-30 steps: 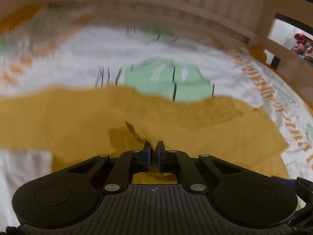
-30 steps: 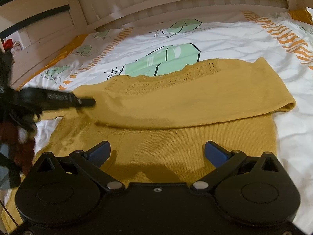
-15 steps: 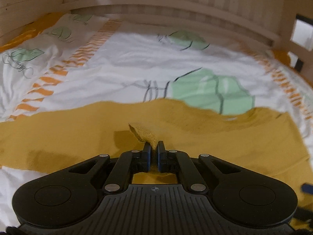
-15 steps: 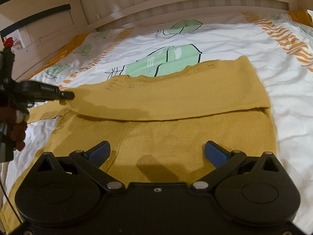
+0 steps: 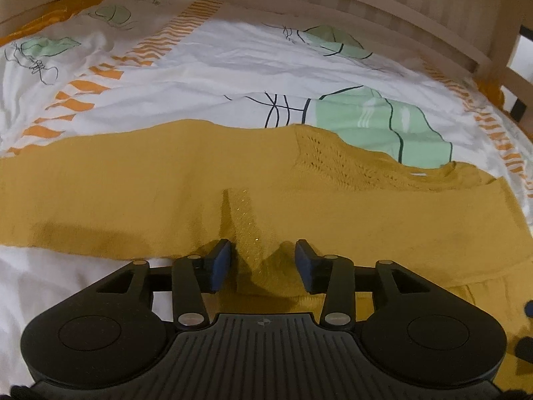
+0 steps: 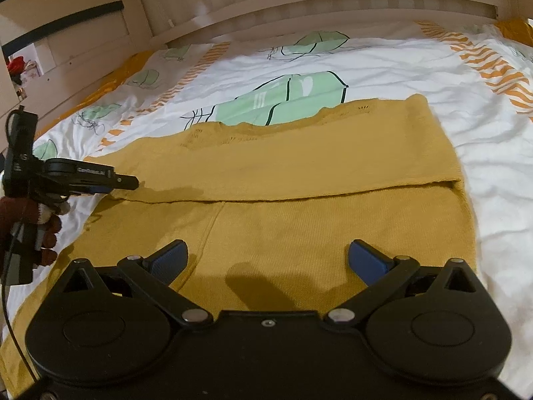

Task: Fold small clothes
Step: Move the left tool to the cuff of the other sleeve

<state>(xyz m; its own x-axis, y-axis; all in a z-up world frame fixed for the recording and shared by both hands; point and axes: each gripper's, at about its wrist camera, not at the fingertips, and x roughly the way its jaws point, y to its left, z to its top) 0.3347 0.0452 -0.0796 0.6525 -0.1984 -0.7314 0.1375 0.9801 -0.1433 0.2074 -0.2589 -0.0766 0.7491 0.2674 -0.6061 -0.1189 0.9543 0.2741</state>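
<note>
The left gripper [image 5: 263, 263], which a second ago was pinched shut on a tuck of the sweater [image 6: 299, 166], has now parted its fingers; the tuck stands loose between the blue pads [image 5: 218, 265], held by neither. The folded-over band has also slid farther back across the garment than before. The right gripper [image 6: 268, 260] has not shifted: its fingers are spread wide, holding nothing, poised over the near half of the sweater.

The sweater lies flat on the bed sheet [image 6: 366, 63], its far half doubled toward the near half, the fold edge running crosswise ahead of the right gripper's fingertips. In the right wrist view the left gripper shows at the left edge, its tip at the left end of that fold, on or just above the cloth.

Beyond the sweater are the green prints [image 5: 376, 126] and the wooden headboard [image 5: 333, 6]. Nothing lies between either gripper and the cloth.
</note>
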